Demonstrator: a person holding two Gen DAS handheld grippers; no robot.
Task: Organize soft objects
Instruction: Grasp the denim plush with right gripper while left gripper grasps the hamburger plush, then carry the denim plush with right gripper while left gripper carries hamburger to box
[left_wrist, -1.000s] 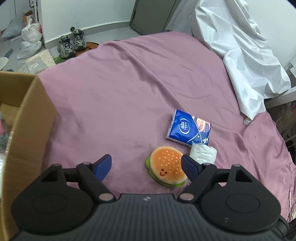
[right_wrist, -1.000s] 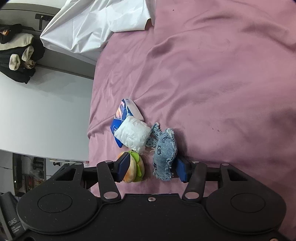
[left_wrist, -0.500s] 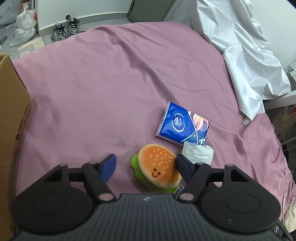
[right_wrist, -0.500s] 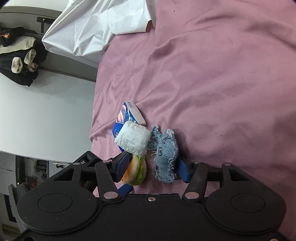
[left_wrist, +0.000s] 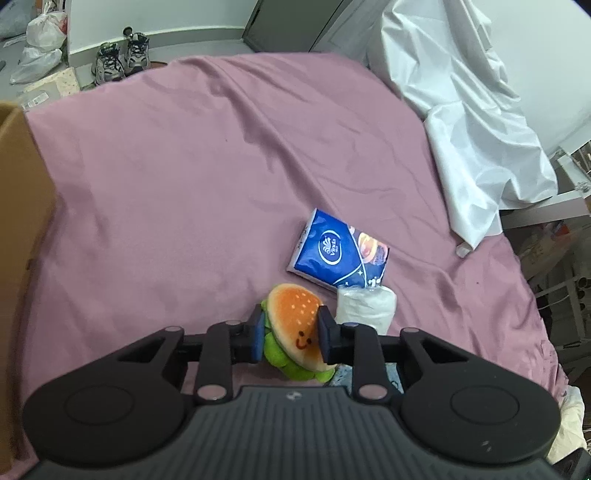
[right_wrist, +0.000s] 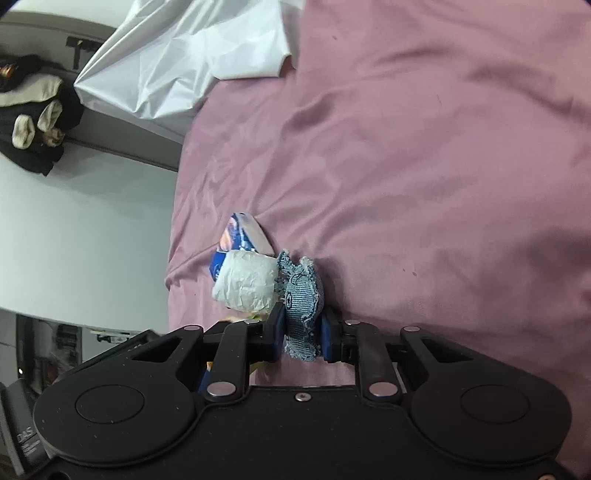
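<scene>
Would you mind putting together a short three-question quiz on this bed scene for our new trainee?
1. True or false: the left gripper has the burger plush between its fingers.
2. Which item is the right gripper clamped on? A) blue tissue pack B) denim plush C) white tissue roll
3. Fill in: at the left edge of the left wrist view stands a brown ____ box.

Key: 1 true, and its jaws are closing on the plush; 2 B; 3 cardboard.
</scene>
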